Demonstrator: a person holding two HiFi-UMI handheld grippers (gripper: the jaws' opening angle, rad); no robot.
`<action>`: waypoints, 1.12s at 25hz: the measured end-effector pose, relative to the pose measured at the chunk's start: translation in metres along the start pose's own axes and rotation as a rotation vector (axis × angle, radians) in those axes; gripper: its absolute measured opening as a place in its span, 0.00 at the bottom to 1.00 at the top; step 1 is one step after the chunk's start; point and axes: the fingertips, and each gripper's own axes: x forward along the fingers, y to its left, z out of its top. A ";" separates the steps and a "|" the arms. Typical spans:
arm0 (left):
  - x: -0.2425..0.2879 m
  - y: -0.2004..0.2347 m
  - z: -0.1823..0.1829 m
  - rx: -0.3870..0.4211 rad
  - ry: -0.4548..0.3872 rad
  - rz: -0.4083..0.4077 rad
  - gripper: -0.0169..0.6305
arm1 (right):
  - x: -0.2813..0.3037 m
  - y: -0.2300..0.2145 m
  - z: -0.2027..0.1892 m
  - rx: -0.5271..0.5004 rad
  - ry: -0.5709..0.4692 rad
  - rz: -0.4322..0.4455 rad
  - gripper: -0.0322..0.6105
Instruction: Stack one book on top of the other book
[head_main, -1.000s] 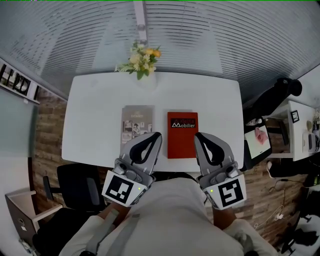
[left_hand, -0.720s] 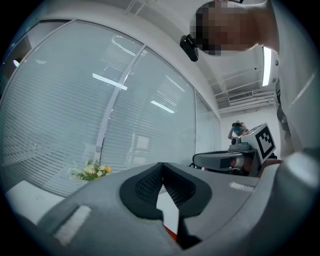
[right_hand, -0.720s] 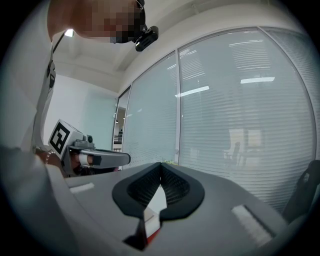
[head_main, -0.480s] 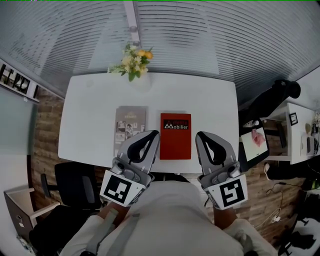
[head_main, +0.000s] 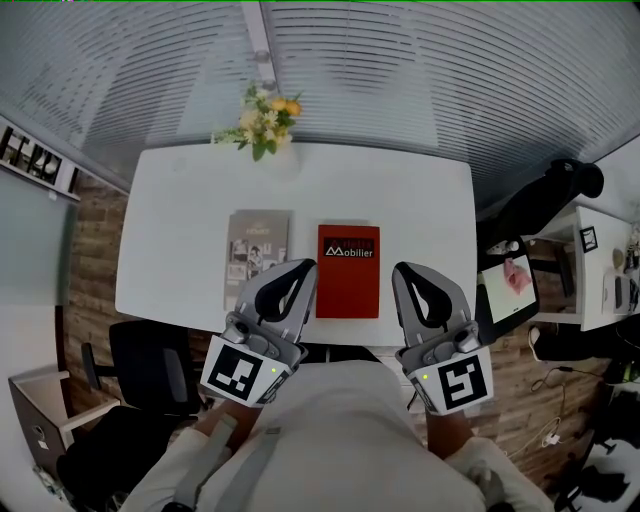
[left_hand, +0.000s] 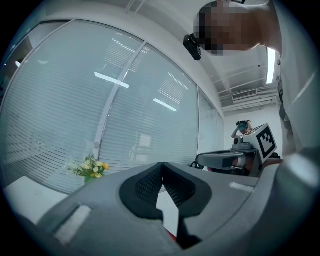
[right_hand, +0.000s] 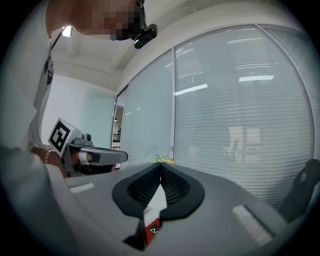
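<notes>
Two books lie side by side on the white table (head_main: 420, 200): a grey one (head_main: 255, 248) on the left and a red one (head_main: 348, 270) on the right, apart from each other. My left gripper (head_main: 300, 267) is shut and empty, its tip at the table's near edge between the two books. My right gripper (head_main: 408, 272) is shut and empty too, just right of the red book's near corner. In the right gripper view a sliver of the red book (right_hand: 152, 231) shows between the jaws. The left gripper (left_hand: 161, 170) points level over the table.
A vase of yellow and white flowers (head_main: 260, 120) stands at the table's far edge, seen also as flowers (left_hand: 90, 168) in the left gripper view. A black chair (head_main: 145, 365) is at the near left. A side desk with a tablet (head_main: 510, 285) is on the right. Blinds cover the far glass wall.
Both grippers have moved forward to the table's near edge, still shut. The books and vase have shifted left and slightly up in the head view as the head moved.
</notes>
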 end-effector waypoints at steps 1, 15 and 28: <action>0.001 0.001 -0.002 -0.003 0.007 0.001 0.03 | 0.000 -0.001 -0.002 -0.002 0.004 0.001 0.06; 0.007 0.011 -0.059 -0.116 0.113 0.019 0.11 | 0.006 -0.010 -0.051 0.042 0.090 0.003 0.12; 0.013 0.019 -0.135 -0.176 0.241 0.017 0.22 | 0.014 -0.019 -0.127 0.100 0.205 -0.009 0.21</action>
